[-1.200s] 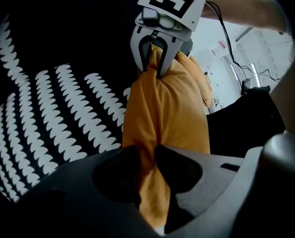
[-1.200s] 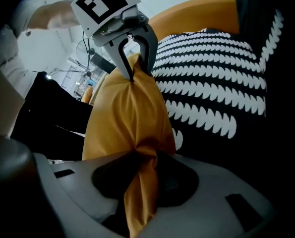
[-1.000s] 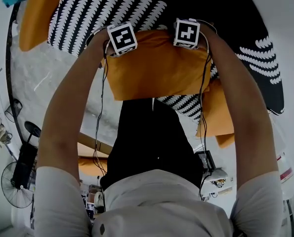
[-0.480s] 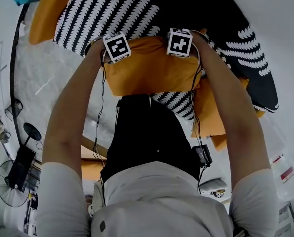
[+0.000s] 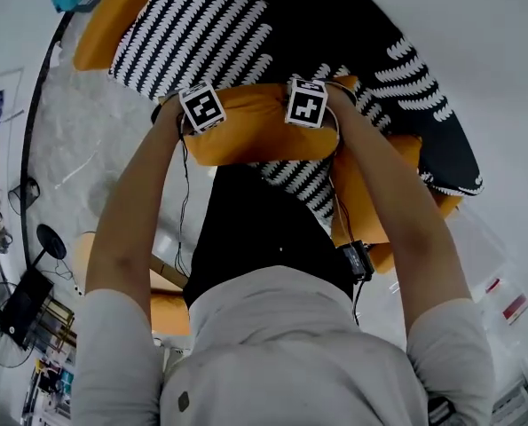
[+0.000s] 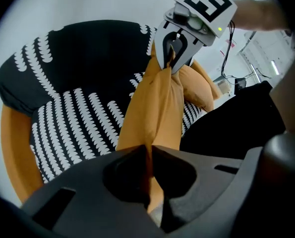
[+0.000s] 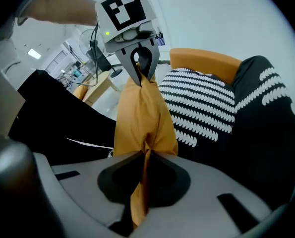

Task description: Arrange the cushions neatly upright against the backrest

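Observation:
An orange cushion (image 5: 259,136) hangs between my two grippers above a round chair with a black-and-white patterned pad (image 5: 210,34). My left gripper (image 5: 198,128) pinches the cushion's left edge. In the left gripper view its jaws (image 6: 149,155) are closing with a fold of orange fabric (image 6: 154,108) squeezed between them. My right gripper (image 5: 310,124) is shut on the opposite edge, with fabric (image 7: 142,118) caught between its jaws (image 7: 145,155). A second orange cushion (image 5: 370,202) lies at the chair's right side, partly hidden by my right arm.
The chair's orange rim (image 5: 113,16) curves round the patterned pad. The plain black backrest (image 5: 379,25) rises at the far right. A standing fan (image 5: 2,327) and cluttered gear sit on the floor at lower left. Cables trail along both forearms.
Both grippers and the orange cushion have moved farther out over the chair and drawn a little closer together. The cushion looks more bunched between them.

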Demonstrator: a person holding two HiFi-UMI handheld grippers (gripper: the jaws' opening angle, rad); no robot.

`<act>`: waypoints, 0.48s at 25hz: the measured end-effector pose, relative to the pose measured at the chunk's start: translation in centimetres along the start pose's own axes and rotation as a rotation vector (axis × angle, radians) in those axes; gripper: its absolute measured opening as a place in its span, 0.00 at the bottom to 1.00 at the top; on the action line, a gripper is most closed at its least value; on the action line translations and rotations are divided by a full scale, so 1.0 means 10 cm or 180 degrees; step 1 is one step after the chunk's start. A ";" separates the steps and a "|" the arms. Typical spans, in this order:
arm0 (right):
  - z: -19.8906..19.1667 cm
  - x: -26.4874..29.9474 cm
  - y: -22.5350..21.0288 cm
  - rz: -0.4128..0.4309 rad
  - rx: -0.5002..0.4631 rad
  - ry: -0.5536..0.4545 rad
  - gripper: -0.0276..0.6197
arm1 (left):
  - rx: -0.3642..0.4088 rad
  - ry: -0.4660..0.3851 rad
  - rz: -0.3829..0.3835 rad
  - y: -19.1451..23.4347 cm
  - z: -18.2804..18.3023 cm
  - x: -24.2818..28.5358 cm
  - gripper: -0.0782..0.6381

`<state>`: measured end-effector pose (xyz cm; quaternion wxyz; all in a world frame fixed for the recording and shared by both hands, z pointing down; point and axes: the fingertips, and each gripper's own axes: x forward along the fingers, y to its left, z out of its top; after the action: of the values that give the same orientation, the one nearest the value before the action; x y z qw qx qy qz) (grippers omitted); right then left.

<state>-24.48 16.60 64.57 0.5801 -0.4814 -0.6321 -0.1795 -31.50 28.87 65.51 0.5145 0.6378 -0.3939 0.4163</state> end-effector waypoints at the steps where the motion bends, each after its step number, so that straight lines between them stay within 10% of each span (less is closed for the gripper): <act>1: 0.00 -0.05 0.10 -0.0026 -0.0008 -0.0004 0.09 | -0.0014 -0.0073 0.0069 -0.08 0.02 -0.05 0.15; 12: -0.06 -0.59 0.85 -0.0274 -0.0138 -0.0036 0.09 | -0.0129 -0.0166 0.0507 -0.80 0.09 -0.64 0.14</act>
<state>-17.97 17.80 56.60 0.5577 -0.4672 -0.6514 -0.2153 -26.16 29.76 56.80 0.4821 0.6046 -0.4651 0.4310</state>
